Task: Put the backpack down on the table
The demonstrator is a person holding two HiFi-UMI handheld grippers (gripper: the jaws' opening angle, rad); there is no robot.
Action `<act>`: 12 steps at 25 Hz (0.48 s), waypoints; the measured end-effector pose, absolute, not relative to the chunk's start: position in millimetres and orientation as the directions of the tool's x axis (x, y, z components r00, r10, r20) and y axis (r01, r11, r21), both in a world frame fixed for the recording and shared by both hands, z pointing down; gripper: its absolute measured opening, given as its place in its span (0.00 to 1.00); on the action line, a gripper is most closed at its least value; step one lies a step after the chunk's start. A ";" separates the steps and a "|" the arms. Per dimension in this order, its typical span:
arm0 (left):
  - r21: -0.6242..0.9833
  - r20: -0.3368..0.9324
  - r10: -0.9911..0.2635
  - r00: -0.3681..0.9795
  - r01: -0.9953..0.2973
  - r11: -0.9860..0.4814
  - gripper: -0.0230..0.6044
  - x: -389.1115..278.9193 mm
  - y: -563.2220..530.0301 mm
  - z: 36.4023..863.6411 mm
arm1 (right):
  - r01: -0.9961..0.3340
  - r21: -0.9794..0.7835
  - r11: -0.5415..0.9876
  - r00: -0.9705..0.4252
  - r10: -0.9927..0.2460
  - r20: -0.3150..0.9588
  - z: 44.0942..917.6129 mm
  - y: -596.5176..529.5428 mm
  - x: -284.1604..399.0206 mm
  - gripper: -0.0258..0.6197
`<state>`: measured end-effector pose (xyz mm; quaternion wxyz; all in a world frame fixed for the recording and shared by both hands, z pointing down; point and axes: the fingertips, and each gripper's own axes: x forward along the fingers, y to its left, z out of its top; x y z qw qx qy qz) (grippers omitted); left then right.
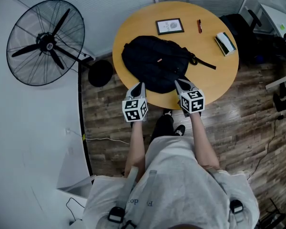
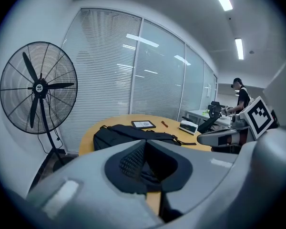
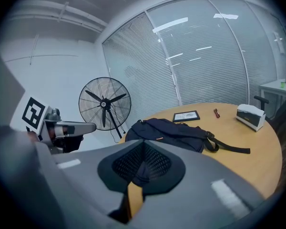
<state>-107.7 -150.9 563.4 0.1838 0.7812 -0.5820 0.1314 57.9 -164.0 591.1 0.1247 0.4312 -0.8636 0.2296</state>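
A black backpack (image 1: 155,63) lies flat on the round wooden table (image 1: 219,78), one strap trailing to the right. My left gripper (image 1: 139,86) is at the backpack's near left edge and my right gripper (image 1: 180,83) at its near right edge, both over the table's front rim. In the left gripper view the jaws (image 2: 144,144) stand together with nothing between them, and the backpack (image 2: 128,132) lies just beyond. The right gripper view shows the same: jaws (image 3: 143,144) shut and empty, backpack (image 3: 171,130) ahead on the table.
On the far side of the table lie a framed tablet (image 1: 169,26), a red pen (image 1: 199,26) and a white-and-black box (image 1: 225,43). A standing fan (image 1: 46,43) is to the left, a black office chair (image 1: 248,27) to the right. A person (image 2: 240,99) stands at a far desk.
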 end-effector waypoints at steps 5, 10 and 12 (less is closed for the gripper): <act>0.144 0.433 -0.853 0.291 -0.957 -0.253 0.05 -109.0 -144.1 567.0 | -0.800 -0.273 0.535 -0.599 -0.681 0.420 592.0 -158.2 54.9 0.04; 0.161 0.434 -0.852 0.293 -0.956 -0.246 0.05 -108.0 -139.2 569.2 | -0.797 -0.275 0.537 -0.602 -0.677 0.423 592.6 -152.9 54.3 0.04; 0.168 0.433 -0.850 0.300 -0.953 -0.251 0.05 -106.3 -137.9 569.9 | -0.798 -0.276 0.536 -0.602 -0.677 0.424 593.2 -151.3 55.4 0.04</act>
